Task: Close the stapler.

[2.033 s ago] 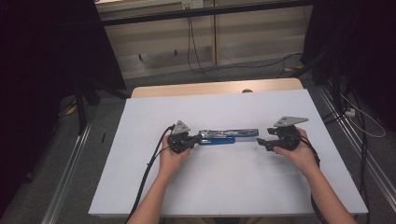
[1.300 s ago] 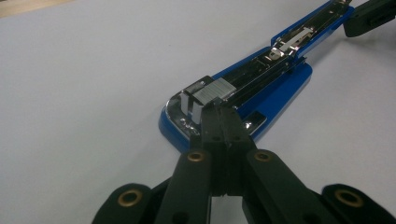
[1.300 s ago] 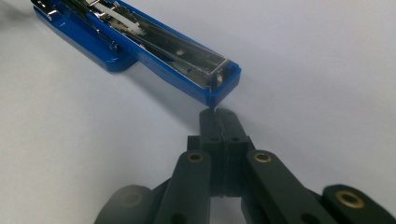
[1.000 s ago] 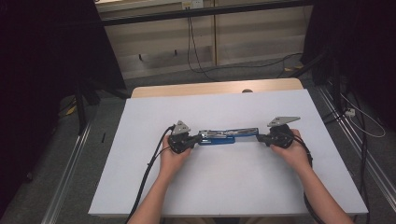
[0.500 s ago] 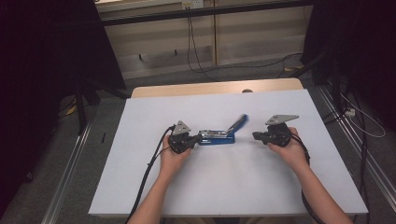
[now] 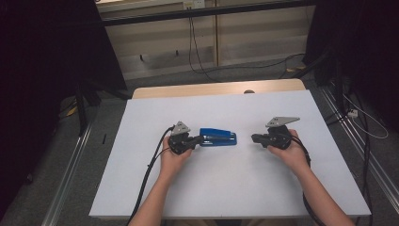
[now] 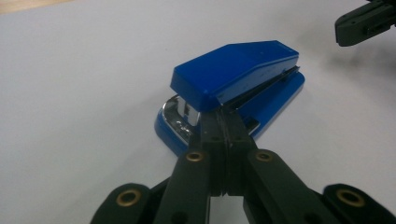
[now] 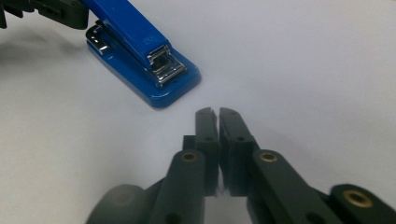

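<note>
Dim surroundings frame a white rectangular table top (image 6: 226, 188), with a strip of pale wood (image 6: 216, 88) showing along its far edge and black cables on the grey floor beyond.

Item under handling: a blue plastic stapler with a chrome metal magazine (image 6: 218, 138) lies flat on the table, slightly left of centre, its arm folded down onto its base. In the left gripper view the stapler (image 7: 233, 93) sits directly ahead of the jaws; in the right gripper view it (image 8: 140, 60) lies up and to the left, apart from the jaws.

Left gripper (image 6: 201, 139): held in the person's left hand (image 6: 173, 160), pointing right along the table. Its own view shows the two black jaws (image 7: 225, 123) pressed together with no visible gap, tips at the rear hinge end of the stapler. Whether a thin part of the stapler is pinched between the tips cannot be told.

Right gripper (image 6: 254, 138): held in the right hand (image 6: 292, 155), pointing left toward the stapler's front end and clear of it. Its jaws (image 8: 215, 114) have just been opening and stand a narrow slit apart, nothing between them, over bare table.
</note>
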`<state>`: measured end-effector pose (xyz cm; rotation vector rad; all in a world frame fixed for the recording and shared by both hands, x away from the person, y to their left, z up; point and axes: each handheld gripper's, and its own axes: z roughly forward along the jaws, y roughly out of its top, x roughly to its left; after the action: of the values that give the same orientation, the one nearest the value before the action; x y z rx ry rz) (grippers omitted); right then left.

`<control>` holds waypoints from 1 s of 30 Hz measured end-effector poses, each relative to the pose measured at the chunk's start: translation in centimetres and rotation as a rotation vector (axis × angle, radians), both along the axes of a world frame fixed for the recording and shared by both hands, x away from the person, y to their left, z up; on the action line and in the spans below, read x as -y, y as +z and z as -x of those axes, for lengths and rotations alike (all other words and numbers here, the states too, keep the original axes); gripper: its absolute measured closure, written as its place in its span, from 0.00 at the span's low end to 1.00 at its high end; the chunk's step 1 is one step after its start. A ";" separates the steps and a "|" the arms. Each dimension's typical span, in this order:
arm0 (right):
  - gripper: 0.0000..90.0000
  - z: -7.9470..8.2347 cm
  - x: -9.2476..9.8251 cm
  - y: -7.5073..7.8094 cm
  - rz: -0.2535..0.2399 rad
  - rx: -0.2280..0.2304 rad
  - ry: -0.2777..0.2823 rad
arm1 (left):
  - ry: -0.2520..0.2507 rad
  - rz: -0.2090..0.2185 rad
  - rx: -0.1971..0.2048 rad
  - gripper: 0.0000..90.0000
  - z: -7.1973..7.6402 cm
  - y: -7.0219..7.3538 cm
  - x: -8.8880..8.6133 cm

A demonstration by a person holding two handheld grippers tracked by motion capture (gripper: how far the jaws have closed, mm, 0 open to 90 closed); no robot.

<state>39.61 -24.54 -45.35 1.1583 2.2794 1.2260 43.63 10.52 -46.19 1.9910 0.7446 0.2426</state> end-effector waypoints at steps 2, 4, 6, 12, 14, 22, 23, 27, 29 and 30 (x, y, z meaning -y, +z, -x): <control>0.85 0.1 0.0 0.0 -0.007 0.000 -0.007 | 0.002 -0.001 -0.010 0.95 0.1 0.2 -0.1; 0.79 0.3 0.0 -0.1 -0.024 -0.006 -0.010 | -0.001 -0.005 -0.011 0.90 0.2 0.3 -0.2; 0.74 0.4 0.0 0.0 -0.028 -0.008 -0.013 | 0.003 0.000 -0.014 0.84 0.3 0.4 -0.4; 0.60 1.4 -0.2 0.1 -0.038 -0.004 0.002 | 0.013 0.021 0.007 0.66 1.2 1.3 -1.1; 0.51 1.9 -0.3 0.2 -0.053 -0.002 -0.009 | 0.017 0.039 0.004 0.56 1.5 1.8 -1.6; 0.37 3.9 -0.1 1.1 -0.079 0.024 -0.048 | 0.033 0.075 -0.005 0.38 2.9 2.6 -3.3; 0.35 4.2 -0.1 1.2 -0.082 0.029 -0.049 | 0.033 0.069 -0.005 0.36 3.1 2.7 -3.5; 0.33 5.3 -0.1 1.3 -0.080 0.040 -0.044 | 0.043 0.073 0.005 0.31 3.7 3.1 -4.2; 0.31 5.8 -0.1 1.3 -0.076 0.041 -0.038 | 0.047 0.068 0.013 0.30 4.0 3.3 -4.6; 0.31 6.0 -0.2 1.3 -0.073 0.041 -0.036 | 0.046 0.069 0.015 0.29 4.1 3.3 -4.8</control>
<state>33.61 -24.38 -44.06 1.1828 2.1908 1.3176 39.55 15.36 -42.84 1.9069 0.7793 0.2558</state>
